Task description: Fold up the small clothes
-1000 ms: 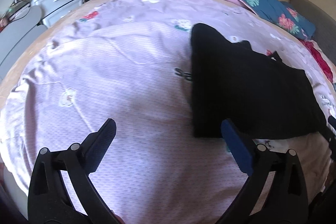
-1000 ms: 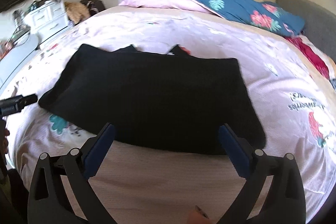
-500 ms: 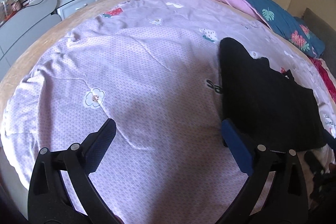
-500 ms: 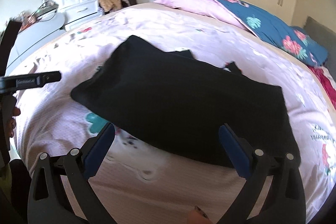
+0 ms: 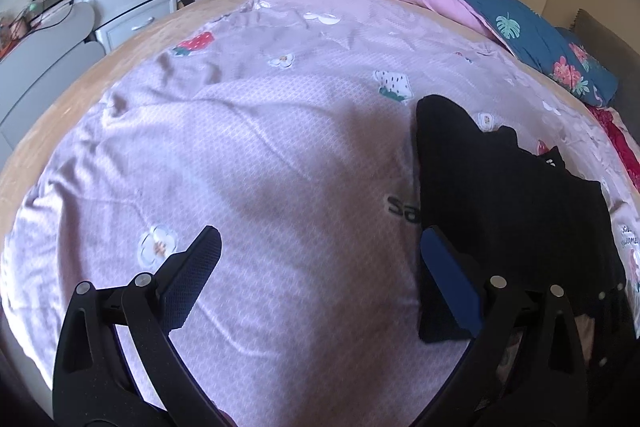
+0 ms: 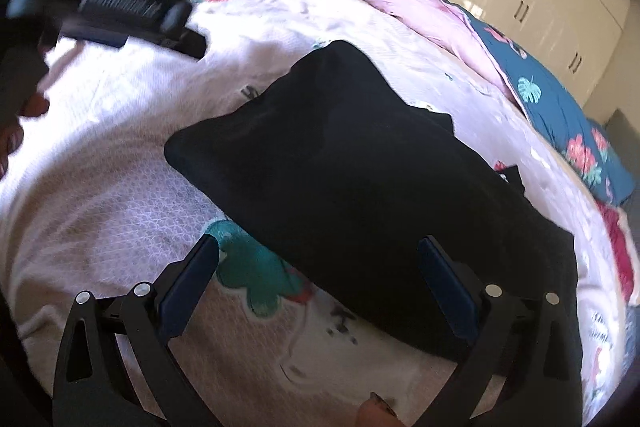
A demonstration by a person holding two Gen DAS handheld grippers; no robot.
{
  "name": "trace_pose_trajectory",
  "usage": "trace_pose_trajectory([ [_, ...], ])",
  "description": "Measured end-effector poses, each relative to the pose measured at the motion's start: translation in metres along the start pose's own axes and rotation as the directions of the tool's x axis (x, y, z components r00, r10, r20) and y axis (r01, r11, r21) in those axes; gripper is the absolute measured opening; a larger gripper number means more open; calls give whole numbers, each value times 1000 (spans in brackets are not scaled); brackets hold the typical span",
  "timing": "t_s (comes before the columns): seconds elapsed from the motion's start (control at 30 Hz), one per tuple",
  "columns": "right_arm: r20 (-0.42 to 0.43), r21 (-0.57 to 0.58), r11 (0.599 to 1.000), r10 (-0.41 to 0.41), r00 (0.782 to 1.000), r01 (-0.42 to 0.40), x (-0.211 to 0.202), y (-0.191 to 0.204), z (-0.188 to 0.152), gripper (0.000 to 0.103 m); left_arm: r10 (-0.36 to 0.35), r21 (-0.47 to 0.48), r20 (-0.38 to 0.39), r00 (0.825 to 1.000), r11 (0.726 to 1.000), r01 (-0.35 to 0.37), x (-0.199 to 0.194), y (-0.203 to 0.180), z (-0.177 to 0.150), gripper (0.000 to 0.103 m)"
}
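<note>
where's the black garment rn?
The flat black fabric garment lies on the pale purple printed bedsheet: right side of the left wrist view, centre of the right wrist view, just beyond the open right hand-held gripper.

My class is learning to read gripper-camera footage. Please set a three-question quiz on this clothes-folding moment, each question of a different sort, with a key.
1. True or false: the right gripper is shut on the black garment.
2. Multiple choice: in the left wrist view, the black garment lies (A) to the left of the left gripper, (B) ahead and to its right, (C) between closed fingers.
3. Fill in: the garment lies on a bedspread printed with flowers and ____.

Key:
1. False; its jaws stand apart and hold nothing.
2. B.
3. Strawberries.
</note>
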State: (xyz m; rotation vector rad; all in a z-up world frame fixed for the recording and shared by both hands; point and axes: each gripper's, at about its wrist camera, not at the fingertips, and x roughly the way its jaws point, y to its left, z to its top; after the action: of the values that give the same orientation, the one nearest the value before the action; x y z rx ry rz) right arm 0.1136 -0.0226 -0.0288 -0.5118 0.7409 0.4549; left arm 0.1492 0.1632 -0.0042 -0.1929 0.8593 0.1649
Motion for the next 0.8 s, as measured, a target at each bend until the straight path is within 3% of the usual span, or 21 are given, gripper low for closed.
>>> trace_pose_trajectory([
  [0.33,-21,-23,998,-64,998,63,34,1,22,99,-29,15,-3,1000,999,29,21,-19,33,94],
  [0.5,33,-39,996,-82,996,83,34,-6,30,94,-103,-21,-47,994,995,102,40,-27,53,94],
  [0.63,107,-41,999,-23,994,27,14,-10,26,59,-194,-57,-109,975,980,188,58,-39,64,94],
  [0.7,139,-28,1000,7,990,-4,3,-12,24,28,-228,-70,-133,965,973,220,66,-46,66,94],
  [0.8,160,48,997,58,985,-67,-10,-25,22,19,-228,-49,-146,963,974,223,74,-59,66,94],
])
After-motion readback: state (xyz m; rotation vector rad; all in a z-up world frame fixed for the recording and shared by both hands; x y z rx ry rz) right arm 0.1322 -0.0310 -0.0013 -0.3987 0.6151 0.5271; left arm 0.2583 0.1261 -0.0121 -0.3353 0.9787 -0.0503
